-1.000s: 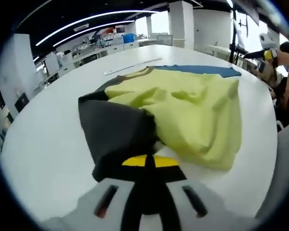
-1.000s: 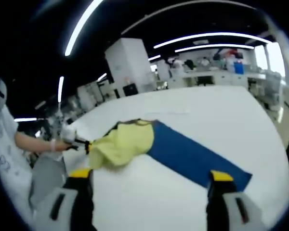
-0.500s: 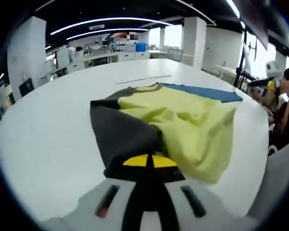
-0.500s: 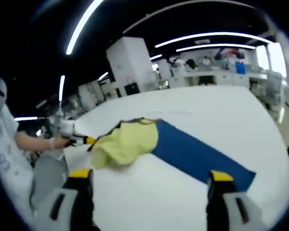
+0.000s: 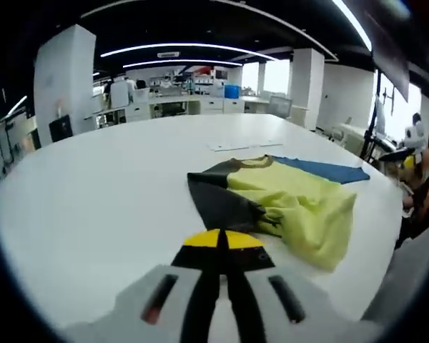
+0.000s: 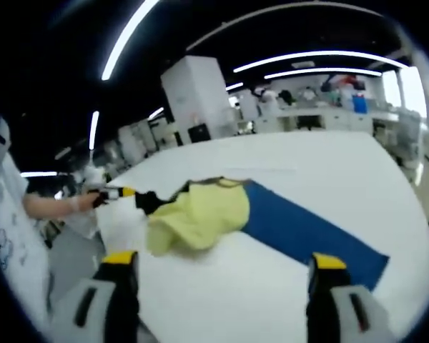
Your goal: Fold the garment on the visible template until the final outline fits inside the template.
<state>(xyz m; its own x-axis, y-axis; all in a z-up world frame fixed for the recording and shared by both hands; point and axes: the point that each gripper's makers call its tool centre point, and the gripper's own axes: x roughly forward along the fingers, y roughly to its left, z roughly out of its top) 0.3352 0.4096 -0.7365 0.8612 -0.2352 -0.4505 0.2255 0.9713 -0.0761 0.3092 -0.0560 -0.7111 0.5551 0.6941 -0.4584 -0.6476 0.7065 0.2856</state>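
Pulled back, left gripper (image 5: 218, 239) sits closed, apparently empty, dark sleeve (image 5: 222, 204) just above; right gripper (image 6: 218, 268) gapes empty below yellow shirt (image 6: 200, 214).

A soft yellow shirt with dark grey sleeves (image 5: 286, 207) lies bunched and wrinkled on the white tabletop (image 5: 93, 200). One dark sleeve sticks out to the side. Part of the shirt covers one end of a flat, long blue template (image 6: 311, 232).

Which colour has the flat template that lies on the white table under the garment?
The flat rectangular template is dark blue, seen best in the right gripper view.
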